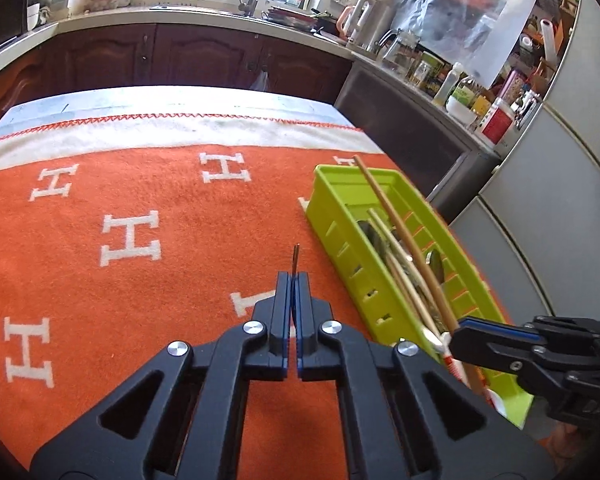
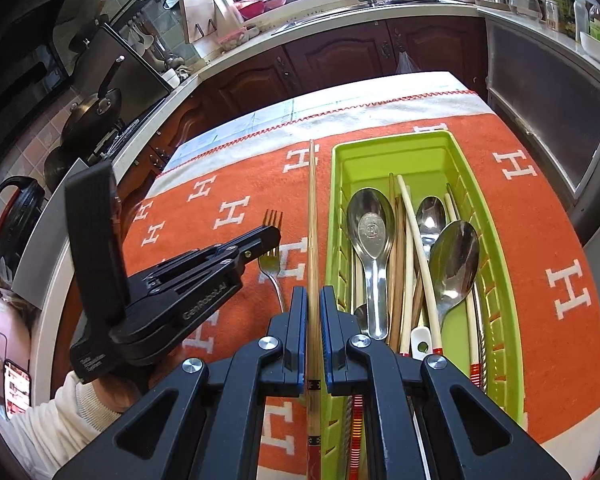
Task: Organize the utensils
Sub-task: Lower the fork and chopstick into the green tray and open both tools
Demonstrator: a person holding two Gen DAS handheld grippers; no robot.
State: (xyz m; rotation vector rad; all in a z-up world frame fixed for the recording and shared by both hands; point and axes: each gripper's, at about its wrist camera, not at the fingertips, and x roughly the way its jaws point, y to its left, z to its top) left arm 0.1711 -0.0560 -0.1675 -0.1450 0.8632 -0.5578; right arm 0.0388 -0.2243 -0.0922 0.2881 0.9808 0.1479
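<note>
Two grippers, one utensil each. The left gripper (image 2: 274, 236) has its jaws pinching a fork (image 2: 272, 266) near the tines, edge-on so it shows as a thin sliver in its own camera; the handle end looks like it's on the orange blanket (image 2: 540, 216) covering the table. The right gripper (image 2: 313, 304) is clamped on a long wooden chopstick (image 2: 311, 208) held just beside the green tray (image 2: 452, 142), lined up lengthwise, presumably so it drops in parallel with the rest. The tray already holds three metal spoons (image 2: 370, 236), several pale and brown chopsticks (image 2: 416, 236) and a white-handled piece I can't identify.
</note>
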